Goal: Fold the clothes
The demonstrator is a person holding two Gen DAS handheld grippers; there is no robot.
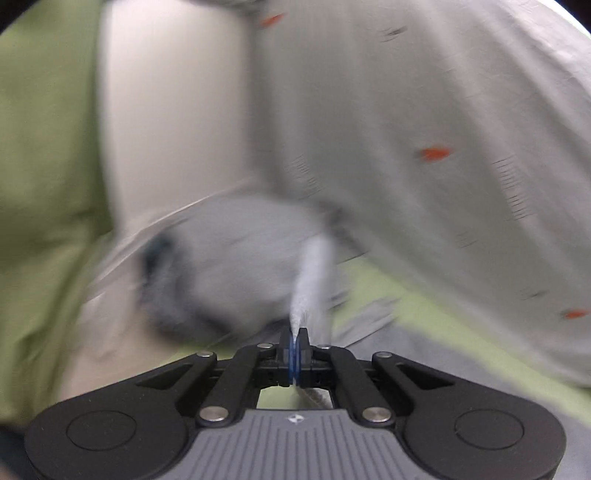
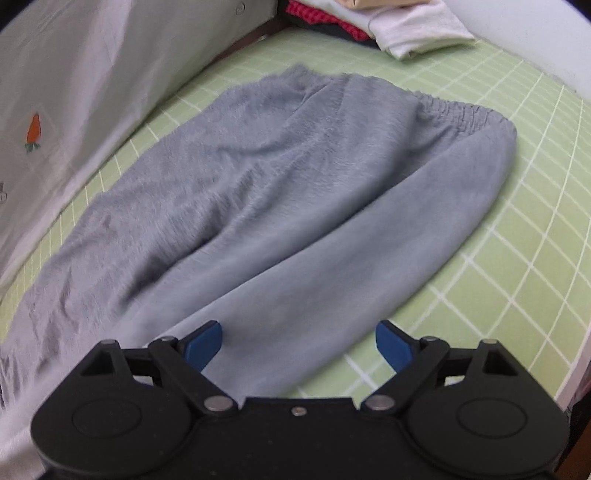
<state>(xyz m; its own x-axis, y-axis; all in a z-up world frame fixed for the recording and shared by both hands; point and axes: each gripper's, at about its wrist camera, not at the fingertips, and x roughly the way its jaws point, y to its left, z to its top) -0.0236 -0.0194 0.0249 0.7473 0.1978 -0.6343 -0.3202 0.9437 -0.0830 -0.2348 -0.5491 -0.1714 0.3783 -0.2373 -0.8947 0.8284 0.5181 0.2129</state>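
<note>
Though nipped, trousers (image 2: 280, 192) beyond tongs (image 1: 294, 341)

Open green sheet (image 2: 517, 229) lay right of the grey trousers (image 2: 280, 192); a white quilt (image 2: 92, 92) bounded the left and stacked clothes (image 2: 406, 33) the far end.

We can read no text or numbers; only a small unlettered emblem sits on the left gripper (image 1: 294, 338) body.

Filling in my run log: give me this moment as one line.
left gripper: shut on grey pants | right gripper: open above pants | surface: green checked sheet | left view blurred
</note>
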